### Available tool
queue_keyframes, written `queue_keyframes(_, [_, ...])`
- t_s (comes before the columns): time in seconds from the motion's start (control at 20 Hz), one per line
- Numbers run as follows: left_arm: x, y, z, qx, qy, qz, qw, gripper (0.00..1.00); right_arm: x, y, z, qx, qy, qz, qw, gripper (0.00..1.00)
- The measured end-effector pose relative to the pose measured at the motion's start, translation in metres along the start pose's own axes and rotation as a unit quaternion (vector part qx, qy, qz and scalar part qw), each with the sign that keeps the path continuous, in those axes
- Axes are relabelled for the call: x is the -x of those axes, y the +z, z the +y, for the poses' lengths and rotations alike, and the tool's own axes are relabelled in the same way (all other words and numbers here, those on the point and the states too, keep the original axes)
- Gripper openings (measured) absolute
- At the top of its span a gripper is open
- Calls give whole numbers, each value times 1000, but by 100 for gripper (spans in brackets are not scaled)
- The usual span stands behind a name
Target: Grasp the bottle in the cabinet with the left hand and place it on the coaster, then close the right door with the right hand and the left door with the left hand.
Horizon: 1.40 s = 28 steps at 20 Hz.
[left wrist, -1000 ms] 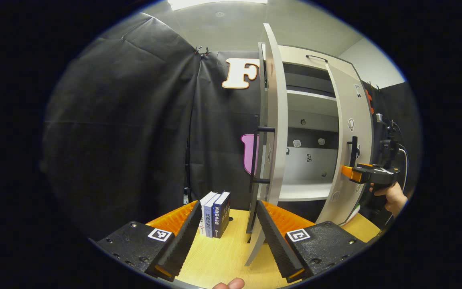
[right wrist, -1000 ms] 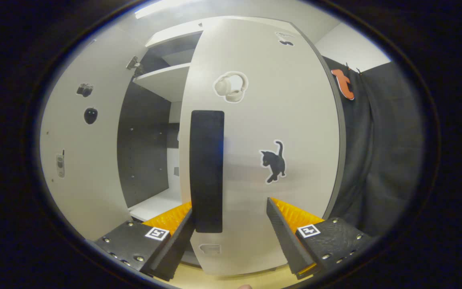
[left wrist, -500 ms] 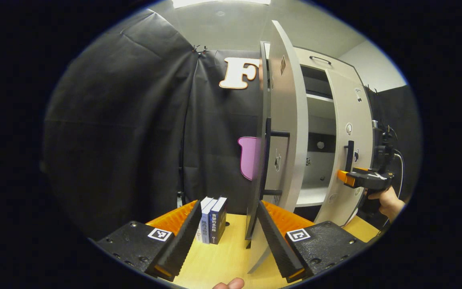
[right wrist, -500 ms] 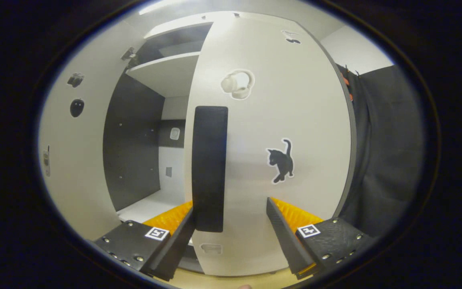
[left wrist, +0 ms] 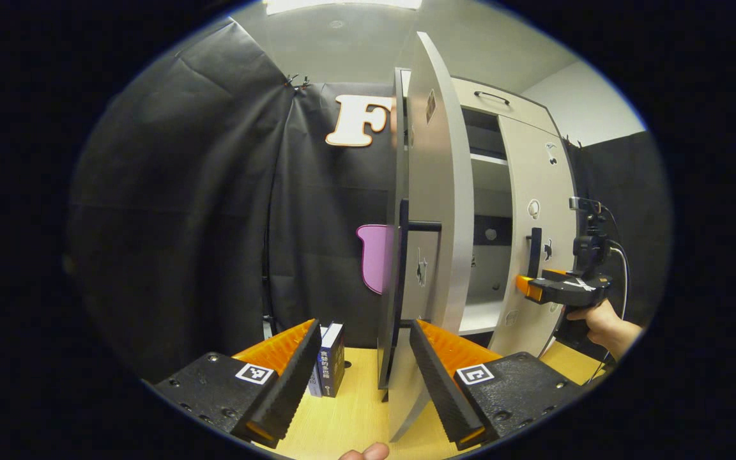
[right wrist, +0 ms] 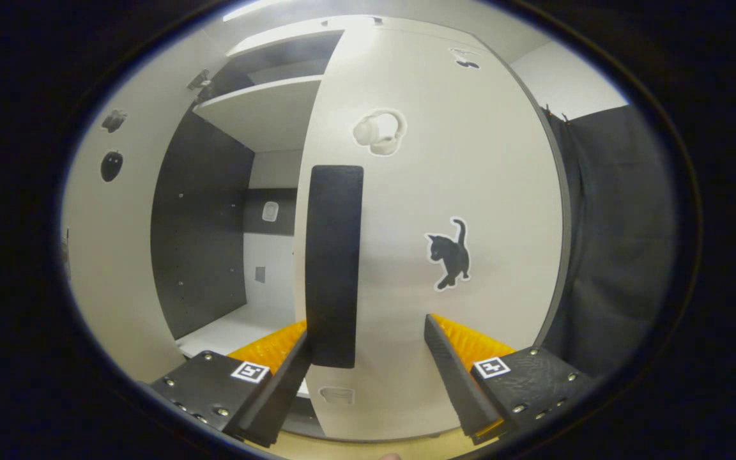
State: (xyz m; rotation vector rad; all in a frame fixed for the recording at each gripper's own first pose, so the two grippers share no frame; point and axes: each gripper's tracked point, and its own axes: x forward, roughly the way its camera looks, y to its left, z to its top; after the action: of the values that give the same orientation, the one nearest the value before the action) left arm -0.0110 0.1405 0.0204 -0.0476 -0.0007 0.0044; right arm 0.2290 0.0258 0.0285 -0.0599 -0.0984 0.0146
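Note:
In the left gripper view the white cabinet's left door [left wrist: 435, 191] stands nearly edge-on, its black handle [left wrist: 416, 227] on the face turned to the left. My left gripper [left wrist: 365, 377] is open at the bottom, and the door's lower edge falls between its fingers. Farther right, a hand [left wrist: 598, 319] holds my right gripper [left wrist: 524, 287] against the right door [left wrist: 537, 191], near that door's handle [left wrist: 535, 252]. In the right gripper view the right gripper [right wrist: 368, 377] is open against the right door [right wrist: 457, 160], whose black handle [right wrist: 334, 265] stands just inside the left finger.
The cabinet's inside [right wrist: 214, 211] shows a white shelf [right wrist: 259, 112] and a white floor. The left door's inner face [right wrist: 112, 255] rises at the left. A few books [left wrist: 329, 361] stand on the wooden table [left wrist: 349, 421] beside the left door.
The right door has swung further toward the cabinet with the right gripper against it. In the left gripper view the doors and books have slid leftward.

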Motion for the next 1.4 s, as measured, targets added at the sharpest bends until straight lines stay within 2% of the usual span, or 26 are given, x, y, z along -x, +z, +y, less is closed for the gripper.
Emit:
queue_keyframes(0.15, [-5,0,0,-2,-6,0,1000,89,0,-1,0,1,-2,1,1000,100])
queue_keyframes(0.2, [-6,0,-2,0,-10,2,1000,85,0,0,0,0,-2,1,1000,97])
queue_keyframes(0.25, [-8,0,-2,3,-13,2,1000,89,0,0,0,0,-2,1,1000,100])
queue_keyframes(0.35, [-11,0,-3,4,-17,3,1000,89,0,-1,-1,-2,-2,3,1000,100])
queue_keyframes(0.4, [-12,0,-4,2,-19,3,1000,85,2,-1,-1,-2,-2,4,1000,100])
queue_keyframes(0.45, [-13,1,-4,1,-21,2,1000,89,3,1,-1,-1,0,2,1000,100])
queue_keyframes(0.5, [-14,2,-3,-2,-21,2,1000,88,7,4,0,3,1,-4,1000,97])
queue_keyframes(0.6, [-15,2,-5,-1,-26,3,1000,88,20,10,0,8,5,-14,1000,100])
queue_keyframes(0.65, [-16,1,-6,0,-29,4,1000,84,27,11,-2,7,8,-15,1000,100])
queue_keyframes(0.7, [-16,1,-7,3,-31,5,999,88,33,11,-2,6,11,-13,1000,97])
queue_keyframes(0.75, [-16,1,-10,4,-35,7,999,88,37,10,-4,3,14,-13,1000,100])
queue_keyframes(0.8, [-17,1,-13,5,-38,7,999,83,41,9,-6,3,13,-12,1000,100])
queue_keyframes(0.85, [-16,1,-16,4,-41,8,999,88,46,5,-10,5,11,-12,1000,100])
queue_keyframes(0.9, [-16,1,-19,4,-45,8,999,88,50,2,-12,8,10,-10,1000,100])
queue_keyframes(0.95, [-16,1,-23,4,-49,8,999,92,55,0,-15,9,11,-8,1000,97])
queue_keyframes(1.1, [-20,0,-43,6,-66,9,998,83,69,-9,-24,4,13,-1,1000,100])
queue_keyframes(1.2, [-22,-1,-58,9,-81,10,997,88,77,-15,-32,0,13,5,1000,100])
queue_keyframes(1.3, [-25,-2,-73,7,-95,13,995,84,84,-21,-41,-4,11,11,1000,100])
queue_keyframes(1.35, [-26,-3,-80,7,-100,10,995,88,87,-23,-45,-8,10,15,1000,97])
queue_keyframes(1.4, [-28,-4,-87,4,-103,11,995,88,90,-25,-51,-10,8,17,1000,100])
